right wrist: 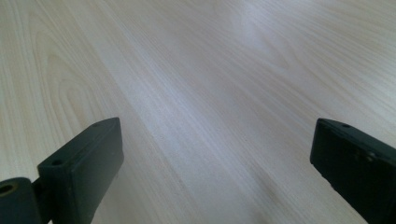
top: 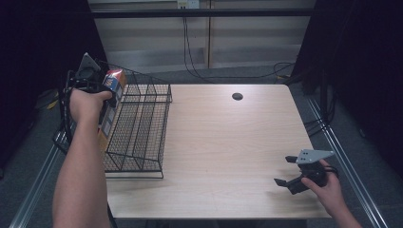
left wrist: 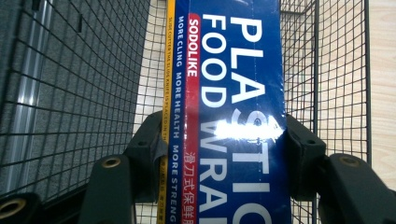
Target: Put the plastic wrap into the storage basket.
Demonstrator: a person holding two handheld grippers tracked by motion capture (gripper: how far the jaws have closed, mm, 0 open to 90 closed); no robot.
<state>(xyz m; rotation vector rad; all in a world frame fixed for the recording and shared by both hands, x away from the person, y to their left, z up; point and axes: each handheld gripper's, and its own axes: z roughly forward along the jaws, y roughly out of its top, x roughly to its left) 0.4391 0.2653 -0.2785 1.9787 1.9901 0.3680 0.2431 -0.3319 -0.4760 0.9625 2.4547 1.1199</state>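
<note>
A long blue box of plastic food wrap (left wrist: 233,112) with an orange and red edge stands on end at the left wall of a black wire basket (top: 138,128). In the high view the food wrap box (top: 110,102) shows beside the person's left hand. My left gripper (left wrist: 224,140) is shut on the box, one jaw pressed against each long side. My right gripper (top: 285,170) rests low over the wooden table (top: 228,142) near its front right corner, open, with bare wood between its fingers (right wrist: 88,158).
The wire basket takes up the table's left side, its mesh (left wrist: 84,84) close around the box. A dark round hole (top: 237,96) lies at the table's far edge. Cables (top: 285,69) run on the floor behind. Metal rails (top: 347,161) flank both table sides.
</note>
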